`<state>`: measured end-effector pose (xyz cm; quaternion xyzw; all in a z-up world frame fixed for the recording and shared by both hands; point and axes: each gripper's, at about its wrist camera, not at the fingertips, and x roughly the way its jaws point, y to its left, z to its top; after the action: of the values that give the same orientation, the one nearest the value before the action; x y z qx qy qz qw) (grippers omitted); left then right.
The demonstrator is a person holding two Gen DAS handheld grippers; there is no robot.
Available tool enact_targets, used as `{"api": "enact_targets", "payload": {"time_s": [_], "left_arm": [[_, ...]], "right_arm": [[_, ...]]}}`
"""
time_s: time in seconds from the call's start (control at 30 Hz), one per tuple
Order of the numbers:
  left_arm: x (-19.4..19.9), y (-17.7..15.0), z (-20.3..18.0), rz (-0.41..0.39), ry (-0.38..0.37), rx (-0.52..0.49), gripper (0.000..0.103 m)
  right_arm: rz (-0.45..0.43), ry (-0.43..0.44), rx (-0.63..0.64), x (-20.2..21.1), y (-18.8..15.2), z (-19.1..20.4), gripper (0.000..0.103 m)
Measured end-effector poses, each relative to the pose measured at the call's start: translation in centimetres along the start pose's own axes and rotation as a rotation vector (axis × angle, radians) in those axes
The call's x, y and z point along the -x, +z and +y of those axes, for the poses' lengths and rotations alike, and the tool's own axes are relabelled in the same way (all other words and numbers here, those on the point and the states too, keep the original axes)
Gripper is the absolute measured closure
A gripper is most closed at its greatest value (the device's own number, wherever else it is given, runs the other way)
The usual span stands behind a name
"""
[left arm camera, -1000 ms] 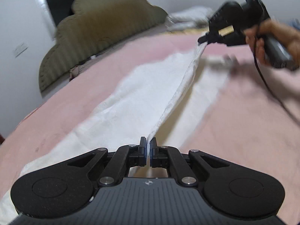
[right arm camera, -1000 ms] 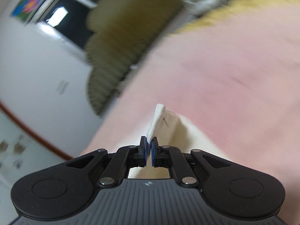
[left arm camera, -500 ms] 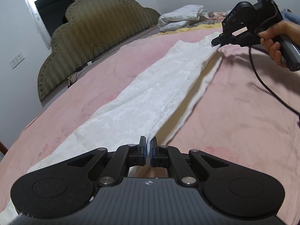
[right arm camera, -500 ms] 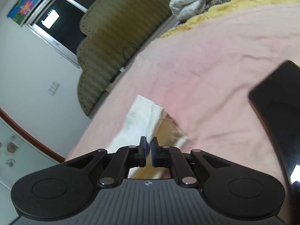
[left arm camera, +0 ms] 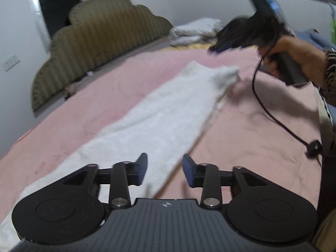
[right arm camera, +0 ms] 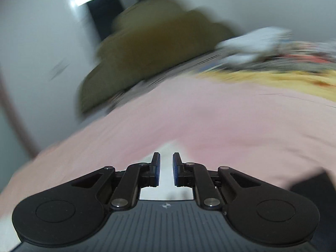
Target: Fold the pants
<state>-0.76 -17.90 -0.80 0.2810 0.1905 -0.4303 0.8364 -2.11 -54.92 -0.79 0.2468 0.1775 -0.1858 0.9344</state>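
White pants (left arm camera: 168, 113) lie folded lengthwise in a long strip on the pink bed cover (left arm camera: 262, 130), running from near left to far right. My left gripper (left arm camera: 164, 171) is open just above the near end of the pants, holding nothing. My right gripper (left arm camera: 214, 49) hovers above the far end in the left wrist view, held in a hand. In the right wrist view the right gripper (right arm camera: 166, 169) is open, with a bit of white cloth (right arm camera: 166, 180) below it between the fingers. That view is blurred.
An olive padded headboard (left arm camera: 100, 48) stands at the far left. Folded white bedding (left arm camera: 195, 31) and a yellow blanket (right arm camera: 283, 79) lie at the far end of the bed. A black cable (left arm camera: 279, 124) hangs from the right gripper across the cover.
Both grippers have opened and let go of the pants edge. The lifted leg now lies flat on the other. Both grippers have pulled up and away.
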Motion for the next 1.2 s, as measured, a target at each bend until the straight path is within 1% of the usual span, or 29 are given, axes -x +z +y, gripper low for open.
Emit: {"api": "enact_targets", "payload": {"time_s": [0.03,0.07,0.13,0.2,0.23,0.27,0.3,0.33,0.37,0.4,0.43,0.47,0.53,0.6,0.63,0.67,0.73,0.77,0.83,0.87,0.9,0.97,1.0,1.07,1.1,1.13,1.17,1.2], "left_arm": [[0.4,0.0,0.5,-0.003,0.026,0.014,0.056],[0.6,-0.2,1.1,0.0,0.056,0.026,0.055],[0.8,-1.1,2.7,0.021,0.137,0.053,0.052],[0.9,-2.4,4.9,0.07,0.217,0.098,0.051],[0.8,-3.2,6.1,0.115,0.251,0.125,0.051],[0.6,-4.1,7.2,0.173,0.273,0.148,0.051],[0.5,-5.2,8.1,0.234,0.278,0.162,0.051],[0.7,-6.1,8.7,0.271,0.282,0.168,0.051],[1.3,-7.0,9.2,0.284,0.293,0.172,0.051],[2.2,-7.6,9.4,0.28,0.304,0.175,0.051],[3.1,-8.1,9.6,0.275,0.314,0.18,0.05],[4.2,-8.4,9.9,0.268,0.338,0.192,0.05],[6.4,-9.2,10.8,0.249,0.423,0.228,0.05],[8.7,-10.1,12.2,0.238,0.556,0.291,0.05],[9.7,-10.4,13.4,0.236,0.625,0.336,0.049],[11.0,-11.1,14.8,0.234,0.698,0.397,0.047],[13.8,-12.8,17.5,0.251,0.837,0.551,0.046],[15.3,-13.7,18.8,0.258,0.897,0.632,0.046],[18.3,-15.6,20.8,0.256,0.997,0.794,0.046],[19.7,-16.5,21.6,0.248,1.019,0.87,0.046],[20.8,-17.3,22.4,0.24,1.019,0.944,0.046],[22.3,-18.6,23.5,0.212,0.99,1.071,0.046],[22.6,-19.1,23.8,0.196,0.966,1.122,0.046],[23.0,-19.7,24.3,0.164,0.929,1.199,0.046],[23.1,-19.9,24.4,0.147,0.912,1.228,0.051],[23.2,-20.3,24.5,0.133,0.895,1.257,0.058],[23.2,-20.6,24.7,0.121,0.872,1.286,0.062],[23.0,-20.8,24.8,0.11,0.847,1.317,0.07]], "right_arm": [[0.051,0.054,0.038,-1.6,0.2,1.0,0.091],[0.105,0.083,0.071,-3.6,0.2,1.8,0.091],[0.205,0.077,0.122,-7.1,0.0,2.8,0.091],[0.277,0.029,0.124,-10.5,-0.3,2.5,0.091],[0.285,0.007,0.111,-11.5,-0.3,1.9,0.091],[0.253,0.013,0.09,-11.8,-0.1,1.3,0.091],[0.237,-0.028,0.072,-11.8,0.0,1.2,0.091],[0.208,-0.088,0.086,-11.3,0.0,1.6,0.09],[0.174,-0.143,0.129,-10.8,-0.1,2.5,0.09],[0.14,-0.181,0.182,-10.0,-0.5,3.6,0.09],[0.12,-0.17,0.214,-9.3,-0.8,4.6,0.09],[0.109,-0.121,0.229,-8.5,-1.2,5.6,0.089],[0.115,0.031,0.258,-7.5,-2.4,7.7,0.089],[0.135,0.164,0.332,-6.6,-4.1,11.5,0.089],[0.148,0.216,0.369,-6.3,-5.0,13.3,0.089],[0.165,0.277,0.405,-6.1,-6.1,15.4,0.089],[0.215,0.407,0.463,-5.6,-8.2,19.1,0.089],[0.243,0.478,0.5,-5.2,-9.5,21.3,0.089],[0.275,0.586,0.571,-4.3,-11.6,25.1,0.089],[0.286,0.641,0.617,-3.4,-12.9,27.3,0.089],[0.293,0.694,0.664,-2.7,-14.3,29.6,0.089],[0.309,0.787,0.753,-0.9,-17.4,34.1,0.089],[0.316,0.82,0.792,-0.3,-18.5,35.8,0.089],[0.32,0.897,0.887,1.2,-21.1,39.3,0.089],[0.316,0.933,0.931,1.9,-22.1,40.7,0.089],[0.303,0.971,0.983,2.6,-23.3,42.1,0.089],[0.286,0.998,1.032,3.6,-24.5,43.2,0.089],[0.264,1.021,1.087,3.8,-25.3,44.9,0.089]]}}
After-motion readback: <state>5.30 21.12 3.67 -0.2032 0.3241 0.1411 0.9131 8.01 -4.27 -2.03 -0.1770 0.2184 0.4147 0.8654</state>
